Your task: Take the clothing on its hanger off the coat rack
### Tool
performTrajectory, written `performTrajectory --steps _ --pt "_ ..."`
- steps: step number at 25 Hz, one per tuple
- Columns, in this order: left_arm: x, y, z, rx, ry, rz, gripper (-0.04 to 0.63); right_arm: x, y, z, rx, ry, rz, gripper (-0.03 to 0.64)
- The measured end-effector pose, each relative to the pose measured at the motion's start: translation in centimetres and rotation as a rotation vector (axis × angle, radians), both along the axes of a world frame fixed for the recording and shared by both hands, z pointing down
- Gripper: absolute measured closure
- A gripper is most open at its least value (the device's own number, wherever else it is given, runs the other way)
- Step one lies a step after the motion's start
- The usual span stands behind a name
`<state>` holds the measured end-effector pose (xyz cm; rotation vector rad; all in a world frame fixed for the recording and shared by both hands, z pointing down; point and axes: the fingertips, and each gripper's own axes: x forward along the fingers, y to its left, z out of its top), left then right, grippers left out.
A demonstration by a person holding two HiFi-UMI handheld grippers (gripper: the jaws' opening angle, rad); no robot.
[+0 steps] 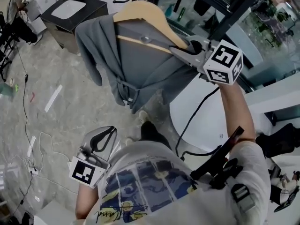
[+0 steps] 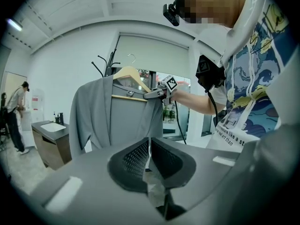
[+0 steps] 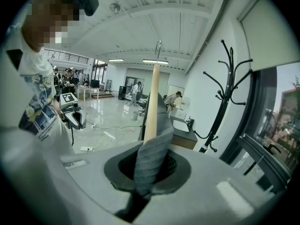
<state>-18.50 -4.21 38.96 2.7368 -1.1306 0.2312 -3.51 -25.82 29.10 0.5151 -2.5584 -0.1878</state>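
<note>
A grey garment [image 1: 136, 64] hangs on a wooden hanger [image 1: 140, 11], held up in the air at arm's length. My right gripper [image 1: 185, 48] is shut on the hanger's right shoulder, with the grey cloth pinched between its jaws [image 3: 152, 158]. In the right gripper view the hanger [image 3: 151, 107] runs straight up from the jaws and its metal hook touches nothing. The black coat rack [image 3: 224, 97] stands apart to the right. My left gripper [image 1: 112, 129] hangs low at my left side, shut and holding nothing. It looks at the garment [image 2: 98, 116] from below.
A dark cabinet with a white basin top [image 1: 70, 8] stands behind the garment. Cables [image 1: 28, 139] trail over the marble floor at the left. A white rounded surface [image 1: 206, 121] and glass walls lie at the right. People stand far off in the hall.
</note>
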Motion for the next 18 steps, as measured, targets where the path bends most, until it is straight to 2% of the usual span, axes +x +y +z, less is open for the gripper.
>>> performTrajectory --steps 7,18 --pt "0.8 2.1 1.3 0.005 -0.009 0.01 0.574 0.3 4.9 2.1 -0.011 -0.009 -0.009 0.607" --pt "1.4 2.4 1.4 0.006 -0.005 0.025 0.574 0.1 8.5 2.8 0.013 0.005 -0.018 0.607"
